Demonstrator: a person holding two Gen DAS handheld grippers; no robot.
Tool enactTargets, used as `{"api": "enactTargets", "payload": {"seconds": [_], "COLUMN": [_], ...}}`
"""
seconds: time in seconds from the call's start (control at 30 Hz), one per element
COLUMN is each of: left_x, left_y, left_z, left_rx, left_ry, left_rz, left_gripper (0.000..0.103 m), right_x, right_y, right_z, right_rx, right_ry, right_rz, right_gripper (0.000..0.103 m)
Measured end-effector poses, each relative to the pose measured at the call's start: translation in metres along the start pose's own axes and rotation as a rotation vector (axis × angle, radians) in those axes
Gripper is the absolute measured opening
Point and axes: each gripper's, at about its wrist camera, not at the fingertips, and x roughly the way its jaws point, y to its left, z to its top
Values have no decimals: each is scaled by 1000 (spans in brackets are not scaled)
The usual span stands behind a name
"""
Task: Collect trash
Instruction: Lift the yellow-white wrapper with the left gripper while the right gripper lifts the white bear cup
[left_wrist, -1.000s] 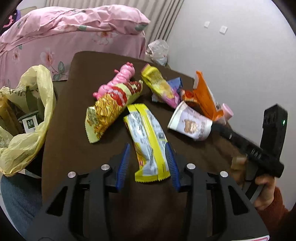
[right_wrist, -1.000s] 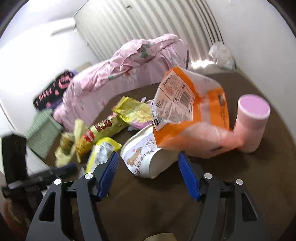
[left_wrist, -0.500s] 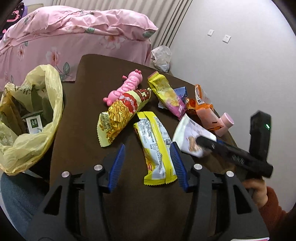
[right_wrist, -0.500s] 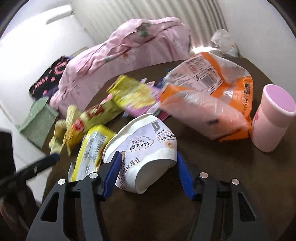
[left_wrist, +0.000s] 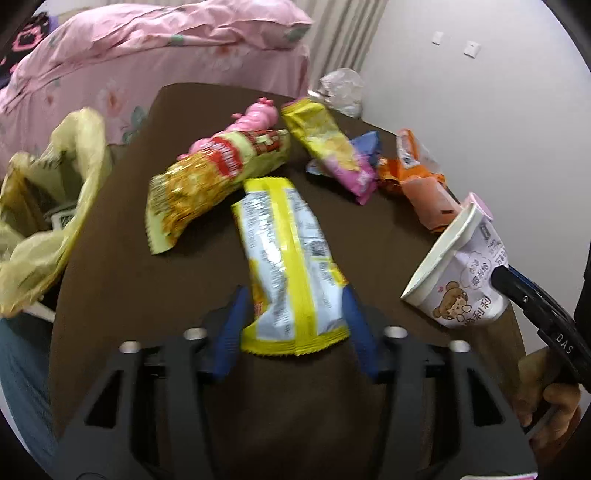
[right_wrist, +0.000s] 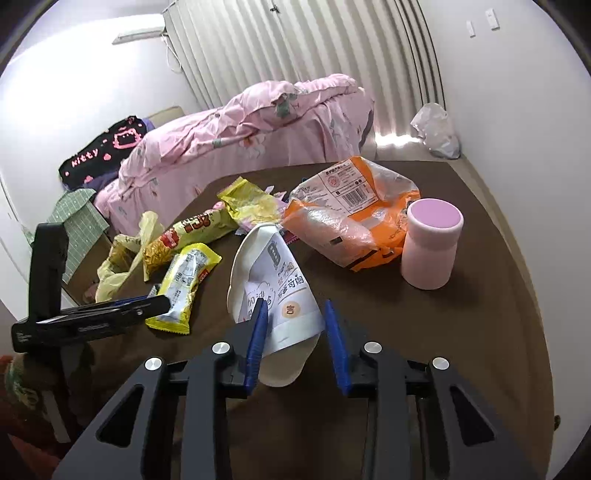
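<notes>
Trash litters the brown table (left_wrist: 118, 258). The left gripper (left_wrist: 295, 321) is closing, pads pinching the yellow snack wrapper (left_wrist: 284, 254); the right gripper (right_wrist: 295, 332) is closing on the squashed paper cup (right_wrist: 273, 280), near the yellow trash bag (left_wrist: 40, 221).

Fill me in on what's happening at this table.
A person is clearing snack trash off a brown table with two handheld grippers. The left gripper is closing on a yellow wrapper; the right gripper is closing on a squashed paper cup. More wrappers remain, and a yellow trash bag hangs open at the table's edge.
</notes>
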Motion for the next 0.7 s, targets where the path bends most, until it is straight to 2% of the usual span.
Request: {"api": "enactTargets", "payload": {"seconds": [0.17,0.37,0.5,0.7], "left_x": [-11,-45,-72,-106], "left_y": [-6,-5,4,21], "left_z": [-1,7,12,12], "left_rx": [50,60,60,42], "left_ry": [-26,-118,-189,-245], "left_rz": [-23,-58,-35,-6], "left_gripper": [28,27,27,27], "right_x": [-8,-25,-33,-38], "right_y": [6,18,29,63], "right_z": [-2,8,19,35], "right_rx": [-35,-88,-125,-205], "right_ry": [-9,-66,-95,-129], "right_rz": [16,-3,-2,26], "right_gripper": [29,27,27,27]}}
